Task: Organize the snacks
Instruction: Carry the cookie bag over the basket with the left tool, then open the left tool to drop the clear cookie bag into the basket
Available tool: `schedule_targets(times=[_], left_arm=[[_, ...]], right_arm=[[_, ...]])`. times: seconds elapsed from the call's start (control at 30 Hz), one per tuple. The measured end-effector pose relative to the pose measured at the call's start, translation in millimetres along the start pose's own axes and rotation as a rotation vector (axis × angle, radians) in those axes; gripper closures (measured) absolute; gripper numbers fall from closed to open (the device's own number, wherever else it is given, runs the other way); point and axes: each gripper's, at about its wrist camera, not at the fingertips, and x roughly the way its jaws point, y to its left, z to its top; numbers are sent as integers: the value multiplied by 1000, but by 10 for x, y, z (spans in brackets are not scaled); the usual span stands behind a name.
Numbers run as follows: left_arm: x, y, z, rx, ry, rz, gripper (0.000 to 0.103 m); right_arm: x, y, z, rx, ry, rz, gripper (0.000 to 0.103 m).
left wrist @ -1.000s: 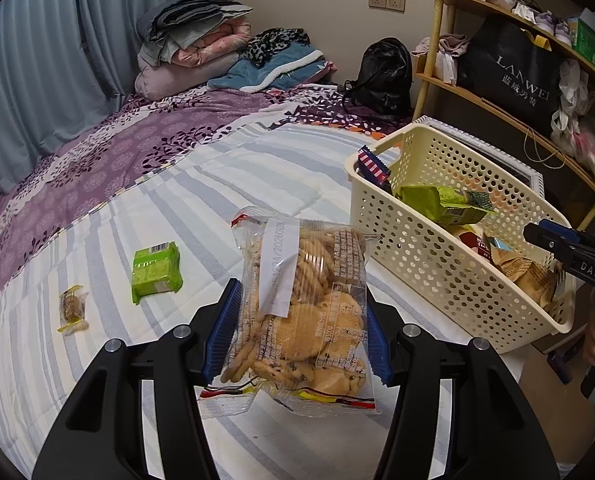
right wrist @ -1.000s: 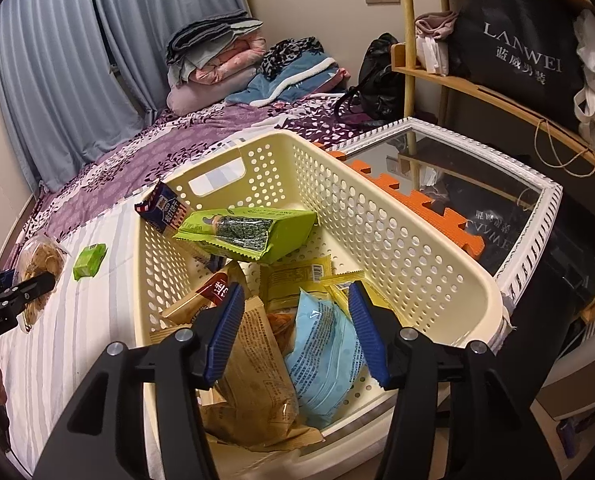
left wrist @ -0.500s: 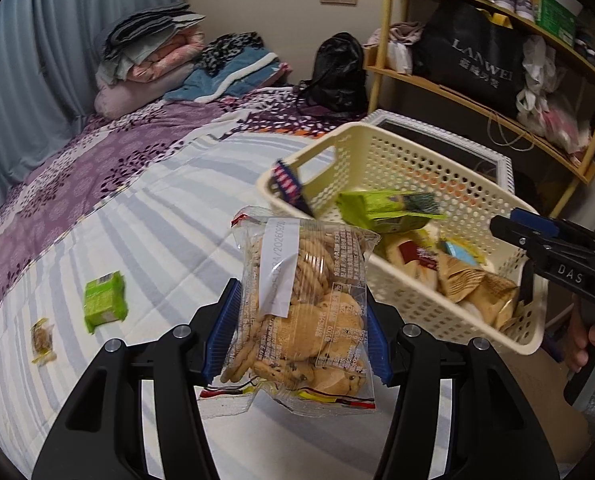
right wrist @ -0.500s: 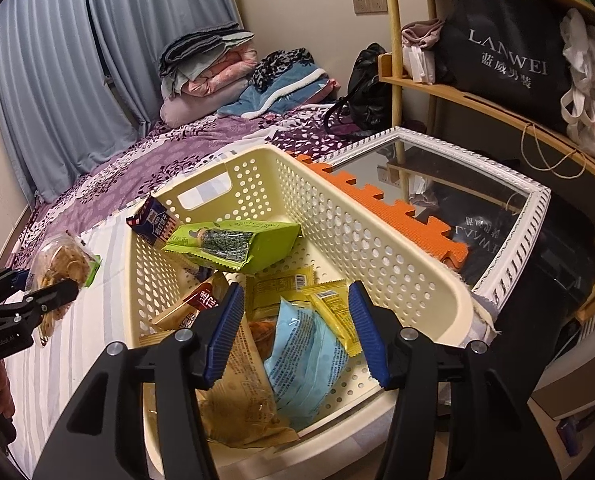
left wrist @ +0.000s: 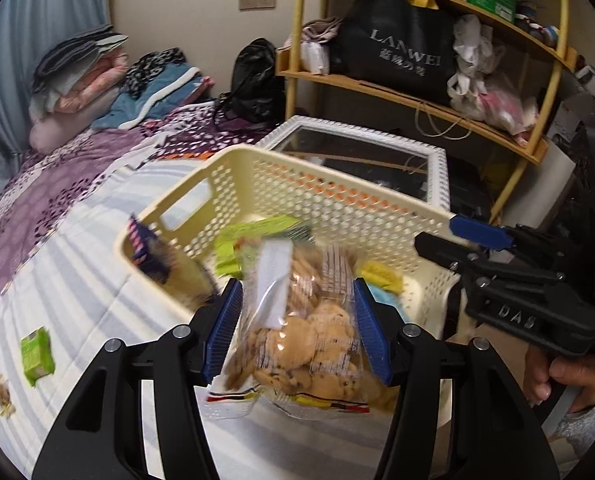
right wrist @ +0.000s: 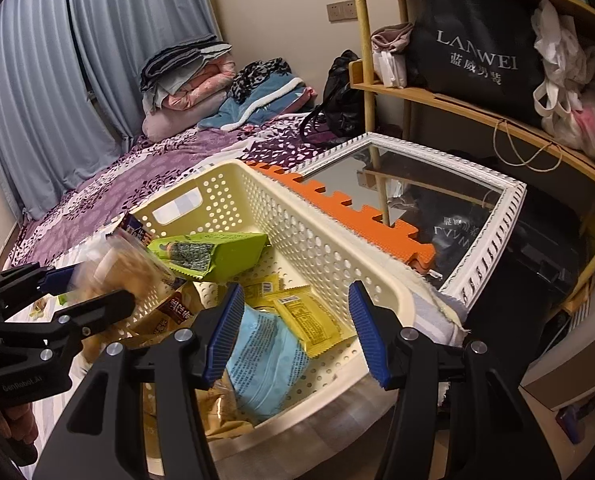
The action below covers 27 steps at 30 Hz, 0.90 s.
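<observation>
Left wrist: cookie bag (left wrist: 301, 332) clamped between left tongs (left wrist: 297, 336).

Basket (right wrist: 337, 256) on bed (left wrist: 77, 240), snack packets (right wrist: 265, 356) inside, mirror (right wrist: 437, 200) behind it, shelf (right wrist: 477, 108) beyond

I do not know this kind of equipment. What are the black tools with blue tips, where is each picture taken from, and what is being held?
No robot here: a person holds one pair of hand tongs in each hand, with a camera on each looking along its blue pads. One picture is from the left tongs, the other from the right tongs. The left tongs grip a cookie bag beside the cream basket, which stands on the striped bed and already contains snacks. The right tongs hold nothing and hang above the basket. A green packet and a small candy lie on the bed.
</observation>
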Motion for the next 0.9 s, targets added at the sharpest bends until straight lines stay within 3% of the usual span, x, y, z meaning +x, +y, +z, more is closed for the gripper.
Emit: schedule_targets(times=[0.07, 0.1, 0.13, 0.4, 0.77, 0.9], left_arm=[[17, -49, 34, 1, -12, -35, 32], [16, -61, 44, -1, -21, -33, 18], [4, -61, 41, -4, -35, -22, 13], [-156, 291, -106, -96, -28, 41, 13], [-473, 852, -275, -216, -47, 148, 13], [-521, 951, -349, -233, -42, 169, 10]], right_arm=[[-4, -18, 0, 4, 1, -3, 48], [-6, -26, 0, 6, 2, -3, 48], [-9, -29, -4, 7, 2, -2, 48], [-18, 128, -9, -12, -2, 53, 43], [8, 809, 93, -123, -6, 220, 32], [82, 1044, 137, -182, 3, 221, 27]])
